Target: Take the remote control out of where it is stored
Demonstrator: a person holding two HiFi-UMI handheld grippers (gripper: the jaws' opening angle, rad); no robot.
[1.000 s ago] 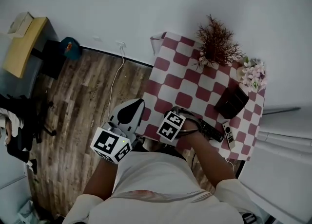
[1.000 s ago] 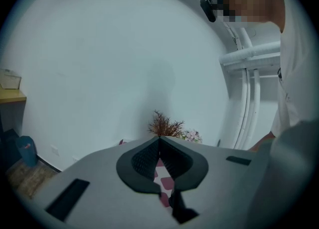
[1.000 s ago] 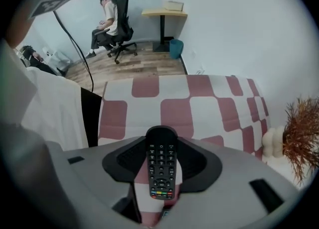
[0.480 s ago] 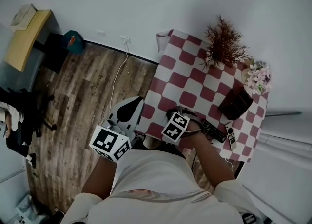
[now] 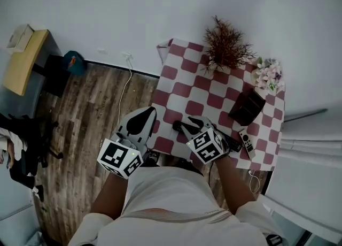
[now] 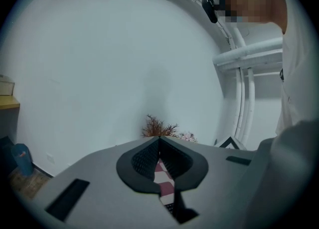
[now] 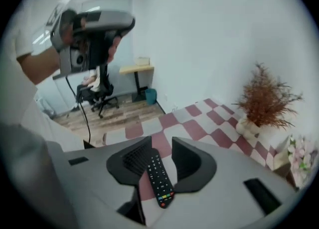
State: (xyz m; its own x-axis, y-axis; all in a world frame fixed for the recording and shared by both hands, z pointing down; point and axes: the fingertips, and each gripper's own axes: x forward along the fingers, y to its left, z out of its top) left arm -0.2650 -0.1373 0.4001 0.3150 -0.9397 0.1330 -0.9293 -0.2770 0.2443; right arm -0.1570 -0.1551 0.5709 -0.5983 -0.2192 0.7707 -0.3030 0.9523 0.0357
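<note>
Right tool (image 7: pixel 162 143) just closed on black remote (image 7: pixel 159 178), clear only in its view | left tool (image 6: pixel 159 139) closed

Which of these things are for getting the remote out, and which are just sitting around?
For the job:
black remote
right gripper, whose jaws have just been closing, with the remote showing between them
dark box, probably its storage spot

Just lying about:
white remote
dried plant
flowers
checkered tablecloth
</note>
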